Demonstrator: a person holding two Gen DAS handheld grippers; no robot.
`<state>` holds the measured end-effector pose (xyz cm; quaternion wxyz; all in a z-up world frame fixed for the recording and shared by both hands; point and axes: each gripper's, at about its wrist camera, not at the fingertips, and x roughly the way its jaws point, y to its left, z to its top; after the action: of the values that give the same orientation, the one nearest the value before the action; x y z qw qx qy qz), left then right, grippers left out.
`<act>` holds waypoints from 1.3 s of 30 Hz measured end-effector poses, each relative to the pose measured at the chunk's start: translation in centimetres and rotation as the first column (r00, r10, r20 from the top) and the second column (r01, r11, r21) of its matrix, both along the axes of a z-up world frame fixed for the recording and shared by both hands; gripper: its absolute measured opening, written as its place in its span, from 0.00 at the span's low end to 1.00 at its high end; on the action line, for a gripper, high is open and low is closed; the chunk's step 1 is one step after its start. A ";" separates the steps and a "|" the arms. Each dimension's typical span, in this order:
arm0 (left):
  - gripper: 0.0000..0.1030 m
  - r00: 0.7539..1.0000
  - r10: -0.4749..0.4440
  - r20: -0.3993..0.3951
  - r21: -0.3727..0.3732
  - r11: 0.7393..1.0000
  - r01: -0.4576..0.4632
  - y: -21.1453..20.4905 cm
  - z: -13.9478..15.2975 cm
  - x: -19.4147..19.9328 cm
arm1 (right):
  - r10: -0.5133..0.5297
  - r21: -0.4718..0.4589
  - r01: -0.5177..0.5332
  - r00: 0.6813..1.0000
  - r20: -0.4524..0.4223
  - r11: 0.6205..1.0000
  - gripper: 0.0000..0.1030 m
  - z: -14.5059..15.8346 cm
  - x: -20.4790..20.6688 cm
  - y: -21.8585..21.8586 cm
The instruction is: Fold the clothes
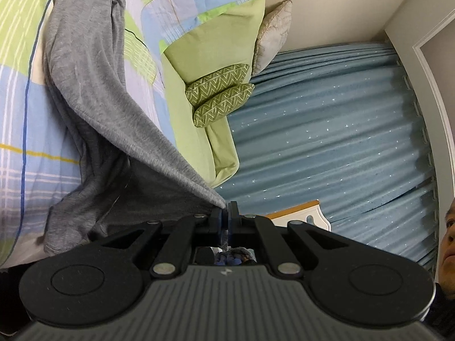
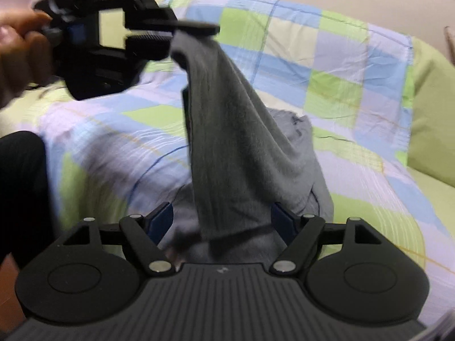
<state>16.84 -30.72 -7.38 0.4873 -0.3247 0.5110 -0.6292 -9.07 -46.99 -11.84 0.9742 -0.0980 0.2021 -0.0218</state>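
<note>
Grey jersey cloth rises in a taut peak from a checked bedspread as a person folds clothes with two hand-held grippers. The left gripper (image 1: 226,209) has its blue-padded fingers clenched on one corner of the grey garment (image 1: 93,108), the fabric pinched tight between the pads with no gap showing. From that pinch the cloth runs down in a stretched fold to the rest of the garment, which lies crumpled on the green, blue and white bedspread (image 1: 17,130).

In the right wrist view the same left gripper (image 2: 196,29) hangs at upper left, held by a hand (image 2: 20,48), with the garment (image 2: 227,147) draped from its tip toward the near edge of the bed. The right gripper (image 2: 221,221) sits below it at the near end of the hanging fold. Its jaws stand apart, and the grey strip passes between the blue pads (image 2: 162,218) without being pressed by either. The picture is blurred.

Two green zigzag-patterned cushions (image 1: 221,96) and a pale grey pillow (image 1: 273,31) lie at the far end of the bed. Behind them hangs a blue curtain (image 1: 341,130) dotted with small white stars. Beside it stands a pale wall.
</note>
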 end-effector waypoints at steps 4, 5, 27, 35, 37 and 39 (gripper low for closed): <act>0.00 1.000 0.012 0.019 0.008 1.000 -0.012 0.0 0.1 0.1 | -0.021 -0.158 0.015 0.999 -0.035 0.987 0.00 0.0 -0.3 -0.4; 0.00 0.999 0.009 0.036 0.016 1.000 -0.010 -0.1 0.1 0.0 | -0.031 -0.211 0.020 0.998 -0.048 0.977 0.00 0.2 -0.6 -0.6; 0.17 0.885 -0.168 0.435 0.452 0.890 -0.053 2.2 -5.5 -4.0 | -0.098 -0.262 0.012 0.943 -0.319 0.965 0.27 -2.1 -3.6 -4.2; 0.48 0.889 -0.073 0.451 0.336 0.937 -0.093 0.8 -6.1 -3.3 | -0.073 0.274 0.140 0.968 -0.238 0.952 0.40 -0.2 -6.1 -10.4; 0.48 0.880 -0.092 0.466 0.334 0.939 -0.079 -0.2 -6.6 -3.5 | -0.029 0.415 0.116 0.977 -0.211 0.902 0.41 -0.4 -5.9 -12.2; 0.48 0.857 -0.117 0.502 0.350 0.934 -0.077 -1.3 -6.9 -4.0 | 0.014 0.493 0.088 0.980 -0.199 0.865 0.41 -0.6 -5.4 -13.5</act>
<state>12.89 -31.97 -14.24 0.6501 -0.0451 0.4711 -0.5945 -14.48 -60.54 -12.45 0.9410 0.1597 0.2975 0.0220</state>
